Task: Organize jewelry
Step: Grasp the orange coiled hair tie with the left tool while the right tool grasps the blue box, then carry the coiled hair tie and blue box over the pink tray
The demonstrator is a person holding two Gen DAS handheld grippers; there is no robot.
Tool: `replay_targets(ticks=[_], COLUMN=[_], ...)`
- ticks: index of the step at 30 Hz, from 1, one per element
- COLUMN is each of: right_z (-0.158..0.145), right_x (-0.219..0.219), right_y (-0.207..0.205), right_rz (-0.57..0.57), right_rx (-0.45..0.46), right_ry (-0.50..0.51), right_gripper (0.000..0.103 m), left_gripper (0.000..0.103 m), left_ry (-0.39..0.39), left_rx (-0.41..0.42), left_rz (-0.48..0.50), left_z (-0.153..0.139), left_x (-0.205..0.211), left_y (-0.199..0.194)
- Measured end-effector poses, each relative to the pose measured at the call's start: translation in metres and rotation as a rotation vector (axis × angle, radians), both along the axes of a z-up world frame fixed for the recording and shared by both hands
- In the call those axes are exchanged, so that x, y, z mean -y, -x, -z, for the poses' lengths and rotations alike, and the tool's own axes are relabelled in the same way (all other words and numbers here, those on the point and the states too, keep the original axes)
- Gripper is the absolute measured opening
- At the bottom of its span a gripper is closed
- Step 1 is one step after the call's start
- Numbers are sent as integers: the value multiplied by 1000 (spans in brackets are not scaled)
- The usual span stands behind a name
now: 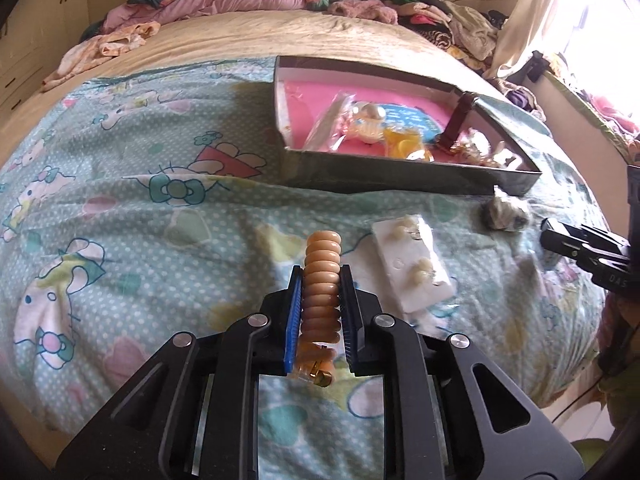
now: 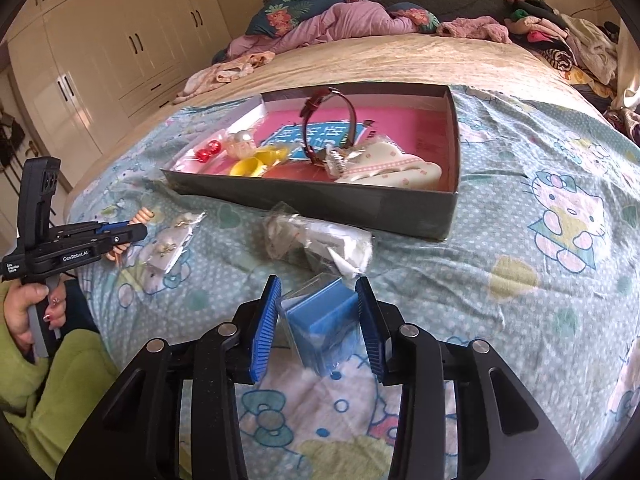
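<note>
**Both grippers holding jewelry over the bed**

The left gripper is clamping its blue pads against the sides of a peach beaded bracelet, which is standing up between the fingers with a small gold clasp hanging at its near end. It is hovering over the teal cartoon-print bedsheet, near the front edge of the bed. Just to its right, a white earring card in clear wrap is lying flat on the sheet.

The right gripper is closing on a small blue box in a clear sleeve, the pads pressing its two sides. Just beyond it a crumpled clear packet is lying on the sheet.

Farther back, an open dark tray with a pink lining is sitting on the bed. Inside it a maroon watch is standing on edge, a white spotted hair clip is lying at the right, yellow rings are resting near the front wall, and red beads are lying at the left.

At the left, a hand in a green sleeve is gripping the left gripper's handle. Clothes are heaped at the far end of the bed.
</note>
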State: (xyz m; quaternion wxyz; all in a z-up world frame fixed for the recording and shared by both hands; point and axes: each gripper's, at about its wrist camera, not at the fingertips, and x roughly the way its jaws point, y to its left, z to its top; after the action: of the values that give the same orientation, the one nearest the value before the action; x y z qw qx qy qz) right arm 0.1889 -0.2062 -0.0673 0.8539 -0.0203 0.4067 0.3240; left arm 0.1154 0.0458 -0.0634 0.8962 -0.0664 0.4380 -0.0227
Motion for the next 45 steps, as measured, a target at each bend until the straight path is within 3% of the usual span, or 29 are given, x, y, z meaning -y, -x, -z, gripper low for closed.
replay_targets(ticks=[21,45], right_z=[-40,-90], right_x=[-18,-38], right_y=[22,-12], right_rz=[-83,-111], right_rx=[73,209], right_ry=[-52,-91], right_gripper=[37,37], left_gripper=[11,11], left_ry=[28,18], left_rx=[101,148], left_rz=[56,97], left_z=[-45,-69], left_x=[27,41], left_y=[8,-41])
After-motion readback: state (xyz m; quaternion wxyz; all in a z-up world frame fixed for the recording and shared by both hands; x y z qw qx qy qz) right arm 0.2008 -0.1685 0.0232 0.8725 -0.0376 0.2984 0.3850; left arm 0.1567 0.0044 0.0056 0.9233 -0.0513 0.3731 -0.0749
